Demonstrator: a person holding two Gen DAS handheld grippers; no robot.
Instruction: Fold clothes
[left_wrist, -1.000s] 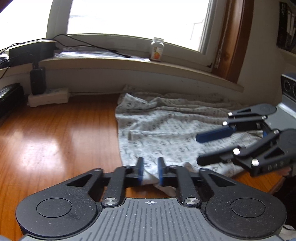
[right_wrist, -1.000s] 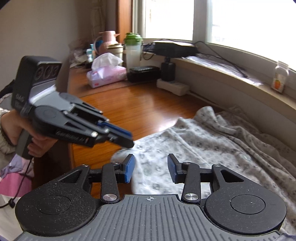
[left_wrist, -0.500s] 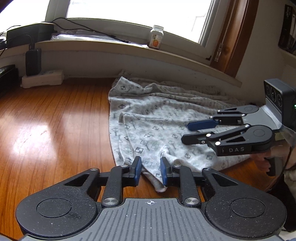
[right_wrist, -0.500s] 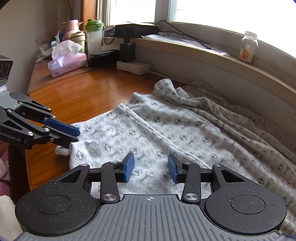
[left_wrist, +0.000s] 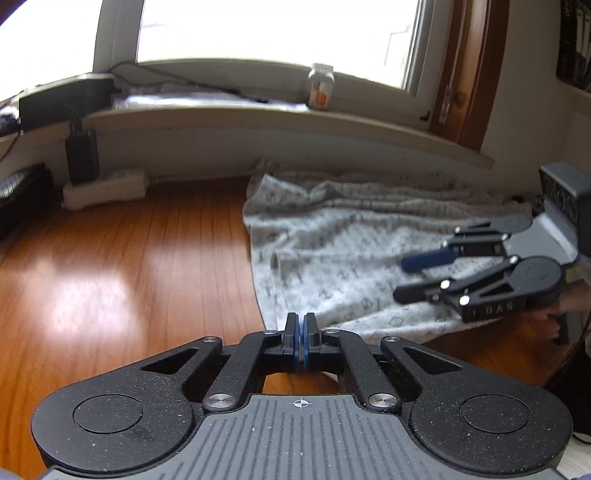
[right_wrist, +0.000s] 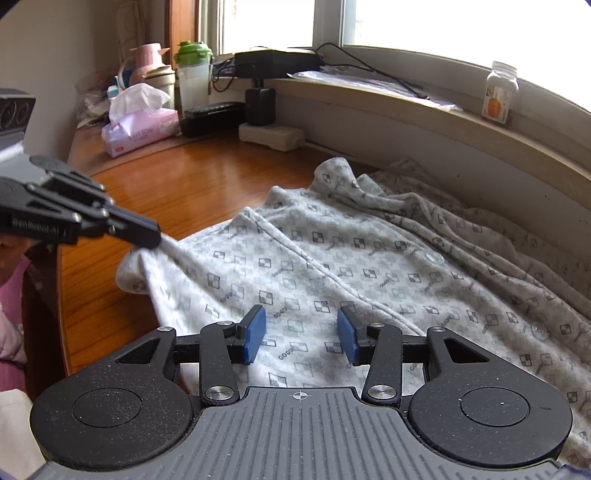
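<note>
Now left claw (left_wrist: 300, 336) pinches "GOOD"-printed garment (right_wrist: 332, 266) corner

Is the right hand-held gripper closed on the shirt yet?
No, the right hand-held gripper is open, its blue pads apart above the grey patterned shirt.

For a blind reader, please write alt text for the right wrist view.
The open right gripper hovers over a grey checked-print cloth garment on a brown wooden table; the black left gripper pinches its corner.
</note>
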